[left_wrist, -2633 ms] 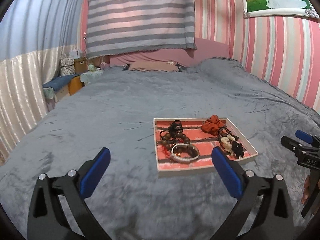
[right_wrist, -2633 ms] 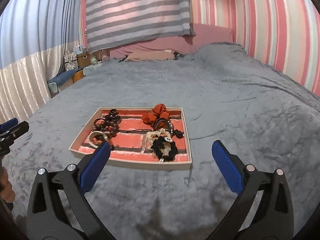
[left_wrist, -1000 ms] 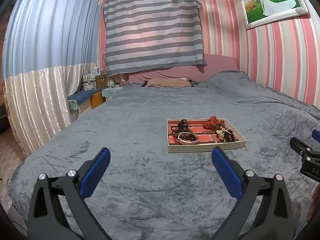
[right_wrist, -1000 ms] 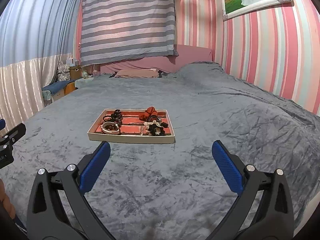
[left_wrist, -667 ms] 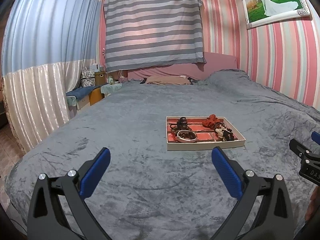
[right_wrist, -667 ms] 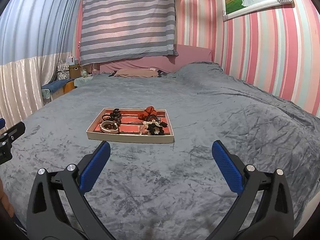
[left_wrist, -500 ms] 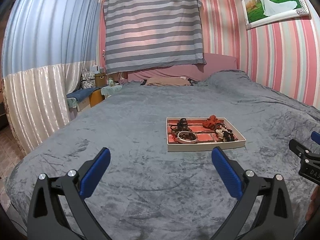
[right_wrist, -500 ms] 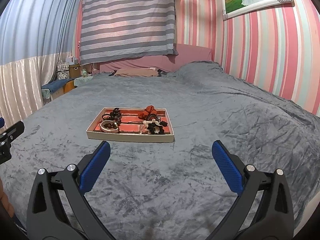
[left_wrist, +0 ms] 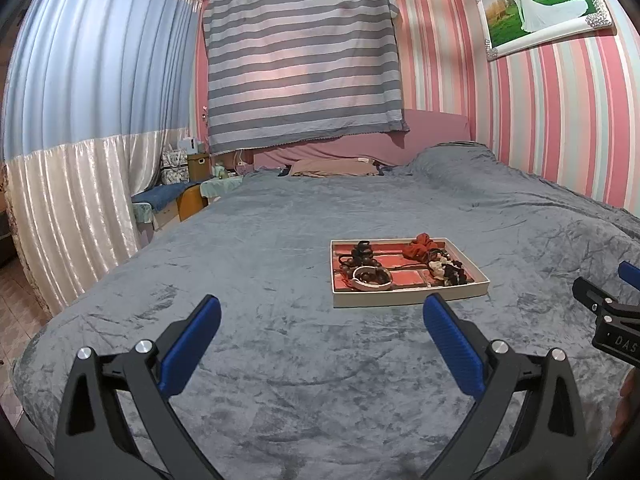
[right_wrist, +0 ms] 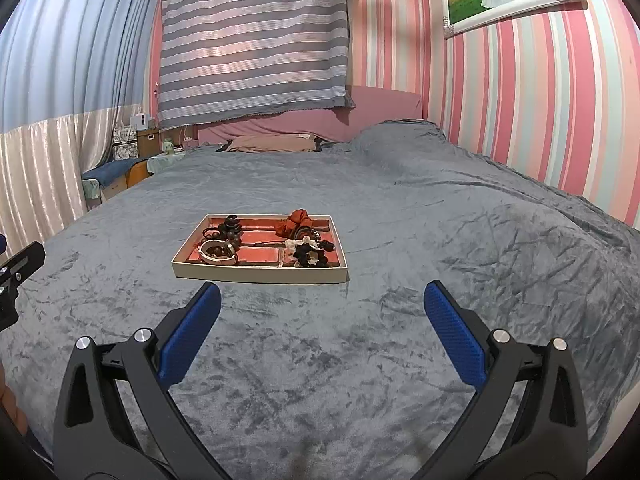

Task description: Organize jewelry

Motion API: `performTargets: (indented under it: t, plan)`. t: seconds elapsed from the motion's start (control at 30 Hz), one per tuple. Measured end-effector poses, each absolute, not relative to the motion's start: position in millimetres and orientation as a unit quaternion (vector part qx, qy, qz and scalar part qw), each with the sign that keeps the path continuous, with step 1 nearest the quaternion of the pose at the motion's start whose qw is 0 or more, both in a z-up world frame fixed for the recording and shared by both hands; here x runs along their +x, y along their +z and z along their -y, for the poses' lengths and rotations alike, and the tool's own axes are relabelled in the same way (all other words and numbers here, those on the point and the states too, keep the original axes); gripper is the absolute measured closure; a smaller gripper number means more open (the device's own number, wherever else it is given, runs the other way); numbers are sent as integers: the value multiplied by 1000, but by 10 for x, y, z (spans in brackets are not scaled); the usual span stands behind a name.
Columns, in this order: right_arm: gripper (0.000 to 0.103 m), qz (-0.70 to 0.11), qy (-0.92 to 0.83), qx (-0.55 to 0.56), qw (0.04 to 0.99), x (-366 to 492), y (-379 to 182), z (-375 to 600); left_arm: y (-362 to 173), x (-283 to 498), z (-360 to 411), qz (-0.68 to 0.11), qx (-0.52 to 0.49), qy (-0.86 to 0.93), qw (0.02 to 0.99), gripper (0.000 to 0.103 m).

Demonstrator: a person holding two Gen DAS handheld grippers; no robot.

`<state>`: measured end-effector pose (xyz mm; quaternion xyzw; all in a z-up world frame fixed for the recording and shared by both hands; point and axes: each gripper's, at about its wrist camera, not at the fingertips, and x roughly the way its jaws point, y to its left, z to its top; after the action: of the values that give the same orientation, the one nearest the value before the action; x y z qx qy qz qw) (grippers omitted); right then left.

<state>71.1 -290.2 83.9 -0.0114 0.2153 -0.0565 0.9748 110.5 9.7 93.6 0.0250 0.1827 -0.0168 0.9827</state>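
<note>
Nearest, the left claw [left_wrist: 322, 340] and right claw [right_wrist: 322, 326] are hovering wide and empty over the grey bed [right_wrist: 440, 248], well short of the tray [right_wrist: 260, 274] holding the jewelry [right_wrist: 218, 250], probably awaiting a pick.

Two hand-held grippers are held side by side, both pointing forward. The left hand-held gripper [left_wrist: 320, 330] has its blue-padded fingers [left_wrist: 188, 346] spread wide, gripping nothing. The right hand-held gripper [right_wrist: 322, 326] matches it, fingers [right_wrist: 456, 338] wide apart and empty.
</note>
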Motion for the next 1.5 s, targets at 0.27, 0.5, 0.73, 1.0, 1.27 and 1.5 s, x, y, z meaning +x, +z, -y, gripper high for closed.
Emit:
performTargets:
  t: [0.27, 0.5, 0.73, 1.0, 1.27, 1.5]
  plan:
    - [4, -216, -57, -11, 975, 713, 843, 2902, 938, 1098, -64, -180, 27, -14, 983, 4]
    - [4, -216, -57, -12, 975, 711, 832, 2903, 944, 1100, -72, -179, 24, -15, 983, 4]
    - [4, -216, -57, -11, 975, 714, 836, 2906, 946, 1109, -75, -182, 22, -15, 983, 4]
    - [4, -219, -56, -10, 974, 719, 812, 2899, 942, 1115, -85, -183, 23, -18, 983, 4]
    - [4, -219, -58, -8, 974, 729, 781, 2898, 944, 1116, -90, -182, 24, -19, 983, 4]
    - [4, -219, -58, -8, 974, 729, 792, 2905, 945, 1112, -87, -181, 25, -19, 983, 4]
